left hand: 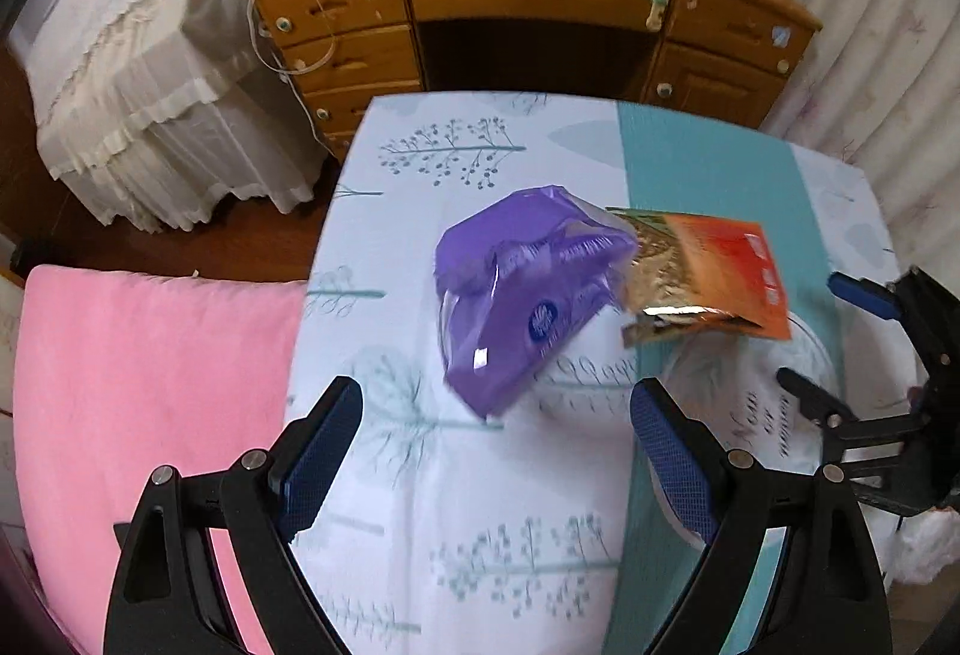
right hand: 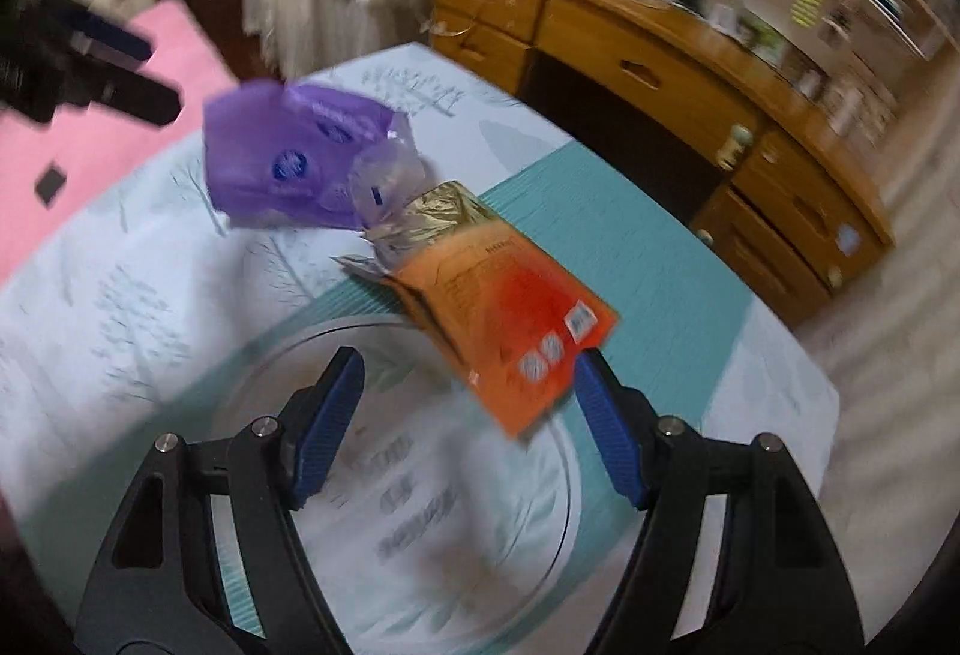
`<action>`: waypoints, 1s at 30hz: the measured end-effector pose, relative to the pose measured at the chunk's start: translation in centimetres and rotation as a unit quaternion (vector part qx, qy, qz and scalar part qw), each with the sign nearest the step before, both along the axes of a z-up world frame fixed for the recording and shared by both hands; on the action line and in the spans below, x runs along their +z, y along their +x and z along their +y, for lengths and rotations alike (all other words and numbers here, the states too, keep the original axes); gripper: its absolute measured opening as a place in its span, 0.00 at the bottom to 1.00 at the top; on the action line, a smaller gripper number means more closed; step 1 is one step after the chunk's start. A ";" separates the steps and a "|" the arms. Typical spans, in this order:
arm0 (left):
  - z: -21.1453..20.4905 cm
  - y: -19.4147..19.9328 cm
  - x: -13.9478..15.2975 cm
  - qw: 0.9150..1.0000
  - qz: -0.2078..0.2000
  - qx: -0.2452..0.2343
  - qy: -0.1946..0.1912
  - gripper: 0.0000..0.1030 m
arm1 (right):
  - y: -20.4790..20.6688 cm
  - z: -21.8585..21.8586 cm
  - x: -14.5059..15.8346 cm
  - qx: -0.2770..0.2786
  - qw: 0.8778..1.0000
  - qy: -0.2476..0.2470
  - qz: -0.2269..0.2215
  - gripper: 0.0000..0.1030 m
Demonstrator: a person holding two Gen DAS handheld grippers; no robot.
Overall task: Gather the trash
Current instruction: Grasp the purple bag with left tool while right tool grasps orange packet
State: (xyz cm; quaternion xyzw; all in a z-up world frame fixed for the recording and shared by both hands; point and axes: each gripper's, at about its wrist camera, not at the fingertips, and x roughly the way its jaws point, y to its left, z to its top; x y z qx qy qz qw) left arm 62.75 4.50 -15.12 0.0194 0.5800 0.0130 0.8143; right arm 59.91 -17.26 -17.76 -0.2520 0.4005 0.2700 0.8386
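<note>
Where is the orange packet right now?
In both wrist views the orange packet lies on the teal stripe of the tablecloth, its torn foil end against the purple wrapper, just ahead of the open right gripper.

Two wrappers on the tabletop (left hand: 420,475): one purple (left hand: 522,289), one orange (left hand: 714,277). One clear plate (right hand: 540,535) under the orange one. Two grippers over it, left (left hand: 495,451) and right (right hand: 468,415), four blue-padded fingers (left hand: 324,451) between them.

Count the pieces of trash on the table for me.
2. A crumpled purple wrapper lies on the white tree-print part of the tablecloth, and an orange foil pouch lies against it over the teal stripe. Blur could hide smaller scraps.
</note>
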 end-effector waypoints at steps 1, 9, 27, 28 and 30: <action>-0.1 0.5 -0.6 1.000 0.004 -0.004 0.002 0.89 | 0.3 0.7 -1.0 0.014 1.000 -0.009 0.000 0.68; -0.2 5.1 -6.0 0.998 0.038 -0.047 0.025 0.89 | 3.5 4.2 -7.0 0.116 0.991 -0.068 -0.028 0.69; 0.7 10.8 -13.5 0.996 0.081 -0.004 -0.040 0.63 | 8.7 3.6 -9.1 0.121 0.991 -0.013 0.055 0.44; 0.7 10.8 -13.8 0.996 0.082 -0.001 -0.040 0.57 | 8.7 3.6 -9.0 0.123 0.990 -0.008 0.062 0.41; 0.7 10.6 -14.1 0.995 0.080 0.004 -0.057 0.48 | 8.6 3.9 -9.0 0.123 0.990 -0.009 0.068 0.34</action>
